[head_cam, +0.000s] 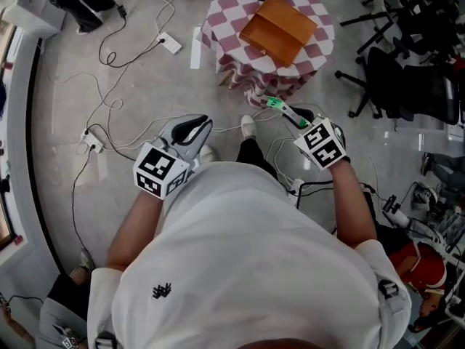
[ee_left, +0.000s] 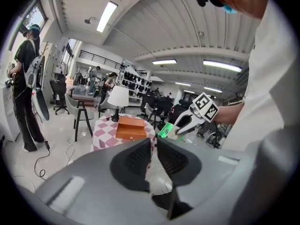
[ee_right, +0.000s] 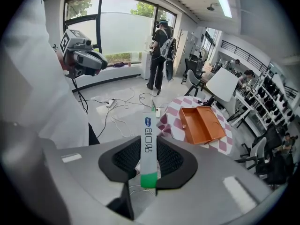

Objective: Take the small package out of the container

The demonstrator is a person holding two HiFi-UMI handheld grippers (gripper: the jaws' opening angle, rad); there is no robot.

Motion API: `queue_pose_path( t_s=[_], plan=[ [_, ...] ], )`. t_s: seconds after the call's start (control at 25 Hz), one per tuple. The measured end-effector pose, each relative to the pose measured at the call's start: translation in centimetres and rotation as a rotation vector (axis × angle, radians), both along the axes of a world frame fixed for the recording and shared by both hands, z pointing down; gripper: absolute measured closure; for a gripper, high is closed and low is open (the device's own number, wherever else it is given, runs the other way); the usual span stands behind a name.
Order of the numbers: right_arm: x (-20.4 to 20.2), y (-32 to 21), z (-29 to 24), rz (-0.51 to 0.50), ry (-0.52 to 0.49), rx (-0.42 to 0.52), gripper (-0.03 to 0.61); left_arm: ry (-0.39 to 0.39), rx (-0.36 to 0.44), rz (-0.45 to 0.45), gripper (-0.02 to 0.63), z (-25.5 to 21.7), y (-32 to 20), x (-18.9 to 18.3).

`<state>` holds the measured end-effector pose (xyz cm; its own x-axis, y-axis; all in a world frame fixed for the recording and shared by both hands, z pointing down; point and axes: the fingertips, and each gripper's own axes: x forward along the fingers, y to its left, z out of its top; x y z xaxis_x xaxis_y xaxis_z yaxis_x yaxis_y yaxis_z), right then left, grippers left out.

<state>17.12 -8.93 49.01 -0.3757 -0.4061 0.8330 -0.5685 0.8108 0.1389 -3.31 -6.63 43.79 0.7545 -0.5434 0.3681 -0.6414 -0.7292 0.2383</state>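
My right gripper (head_cam: 290, 115) is shut on a slim white package with a green end (head_cam: 278, 106), held in the air above the floor in front of the table. In the right gripper view the package (ee_right: 149, 139) stands upright between the pads of that gripper (ee_right: 149, 149). An orange box (head_cam: 277, 29) lies open on the round checked table (head_cam: 314, 57); its inside (ee_right: 201, 124) looks bare. My left gripper (head_cam: 190, 133) hovers to the left at the same height. Its jaws (ee_left: 153, 146) stand a narrow gap apart with nothing between them.
Cables and power strips (head_cam: 93, 142) trail over the floor at the left. Black office chairs (head_cam: 407, 78) crowd the right side. A white lamp (ee_left: 118, 97) stands on the table's far side. A person (ee_right: 161, 55) stands by the window, and a stool (ee_left: 83, 114) is left of the table.
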Motion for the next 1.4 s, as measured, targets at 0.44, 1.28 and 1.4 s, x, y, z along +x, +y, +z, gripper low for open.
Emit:
queue_pose_path(
  t_s=[0.44, 1.28, 1.4],
  plan=[
    [-1.6, 2.3, -0.7, -0.001, -0.002, 0.014, 0.486, -0.003, 0.006, -0.012, 0.514, 0.4, 2.1, -1.7],
    [-3.2, 1.5, -1.0, -0.004, 0.014, 0.016, 0.488, 0.011, 0.006, -0.052, 0.514, 0.4, 2.0, -4.2],
    [-3.3, 1.4, -0.9, -0.002, 0.018, 0.016, 0.488, 0.008, 0.007, -0.052, 0.514, 0.4, 2.0, -4.5]
  ],
)
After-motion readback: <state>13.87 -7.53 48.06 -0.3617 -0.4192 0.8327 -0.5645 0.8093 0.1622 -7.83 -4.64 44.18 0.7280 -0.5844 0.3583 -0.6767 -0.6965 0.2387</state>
